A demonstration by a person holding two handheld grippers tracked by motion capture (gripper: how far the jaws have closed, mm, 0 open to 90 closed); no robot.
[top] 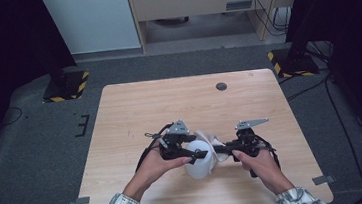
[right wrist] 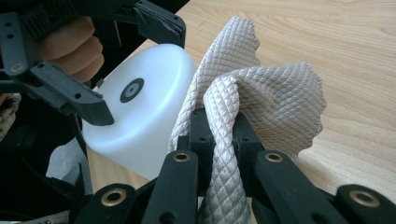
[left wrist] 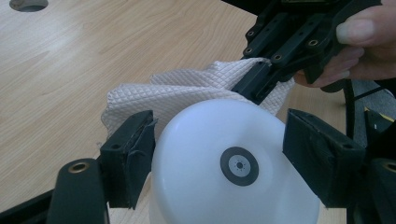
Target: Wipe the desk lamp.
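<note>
At the near edge of the table (top: 118, 95), two patterned sleeves were cut off by the bottom of the high view, so only the cuffs and hands could be made out. One white cup (top: 198, 164) stood upside down between the two tongs, its flat base with a single dark ring mark facing up; its rim was hidden in all three views. The left gripper (top: 197, 154) grasped this cup across its sides, one black pad pressed on either flank, and the left gripper view cut the cup's lower wall off at the bottom. Just right of it, the right gripper (top: 222, 154) was clenched on one white quilted cloth (top: 214, 141), its jaws pinching a bunched fold that rose between them in the right gripper view (right wrist: 223, 140). The cloth (left wrist: 187, 91) lay against the far side of the cup, touching its wall, and how much of it lay behind the cup could not be told. The hand on the right gripper covered much of that tool's body from above. Beyond the tongs, one dark round hole (top: 221, 86) sat well apart near the table's far edge, and farther still two black stand bases with yellow stripes stood on the grey floor.
</note>
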